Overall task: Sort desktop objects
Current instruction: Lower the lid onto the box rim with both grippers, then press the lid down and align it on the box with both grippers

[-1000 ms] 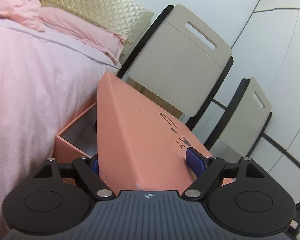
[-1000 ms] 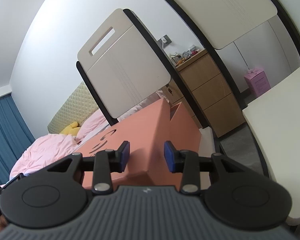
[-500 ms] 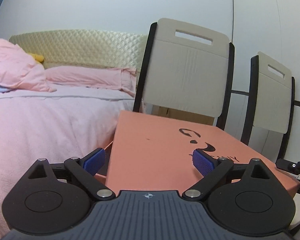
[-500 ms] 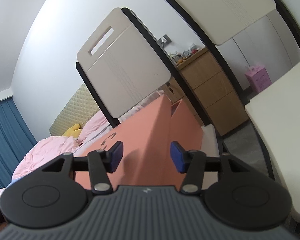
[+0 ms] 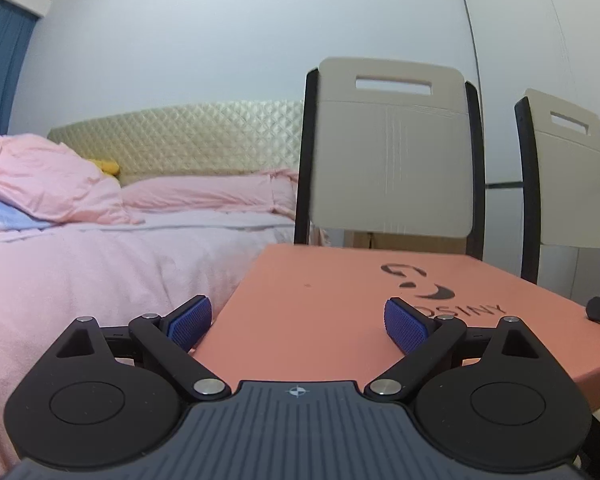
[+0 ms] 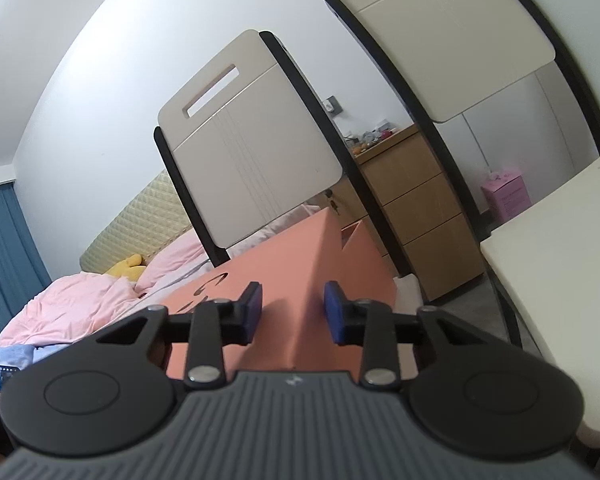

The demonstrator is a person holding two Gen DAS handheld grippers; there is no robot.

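Note:
A salmon-pink box lid [image 5: 340, 300] with a black logo lies flat and level in front of my left gripper [image 5: 298, 324], which is open, its blue pads spread wide to either side of the lid's near left corner. In the right wrist view the same lid [image 6: 284, 280] shows by its corner edge. My right gripper [image 6: 294, 312] is open, its pads straddling that corner without gripping. The box under the lid is hidden.
Two beige chairs with black frames [image 5: 392, 168] [image 5: 568, 184] stand behind the box. A bed with pink bedding [image 5: 100, 248] is at the left. A white table [image 6: 560, 288] is at the right, a wooden drawer cabinet [image 6: 416, 216] behind it.
The lid has swung from steeply tilted to flat and level. My left gripper has opened wide and let go of it. My right gripper has opened a little wider.

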